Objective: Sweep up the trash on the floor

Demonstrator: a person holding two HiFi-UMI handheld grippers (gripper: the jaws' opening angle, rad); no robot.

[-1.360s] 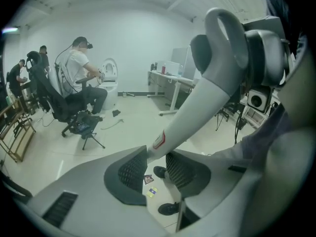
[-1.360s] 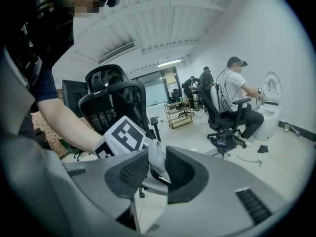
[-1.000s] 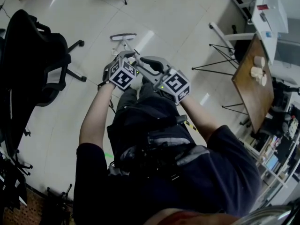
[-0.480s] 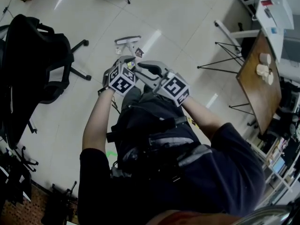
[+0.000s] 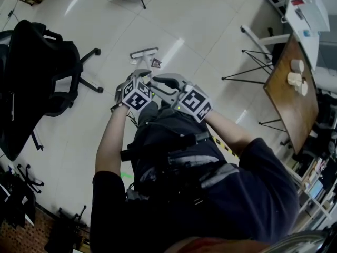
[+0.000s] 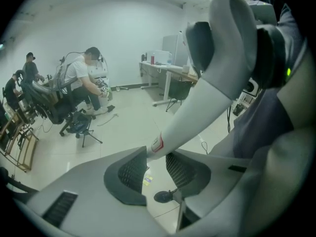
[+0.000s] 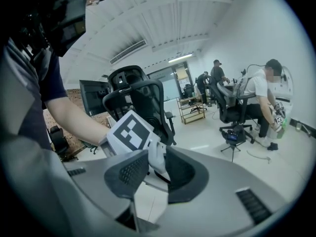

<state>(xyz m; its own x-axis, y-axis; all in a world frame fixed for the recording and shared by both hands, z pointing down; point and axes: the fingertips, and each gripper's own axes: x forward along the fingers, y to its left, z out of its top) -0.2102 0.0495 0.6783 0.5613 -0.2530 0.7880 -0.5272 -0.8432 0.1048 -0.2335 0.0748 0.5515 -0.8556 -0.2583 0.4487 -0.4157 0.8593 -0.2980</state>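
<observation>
The left gripper (image 6: 156, 163) and the right gripper (image 7: 155, 169) both have their jaws clenched on the white broom handle (image 6: 197, 112). A scrap of trash (image 5: 156, 63) lies on the floor (image 5: 200, 25), just beside the broom head (image 5: 143, 52).

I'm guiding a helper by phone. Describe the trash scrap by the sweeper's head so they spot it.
Start at the black office chair, far left. Right of it lies the sweeper's pale bar-shaped head; the scrap sits just right of that, small and dark on pale tile.
</observation>
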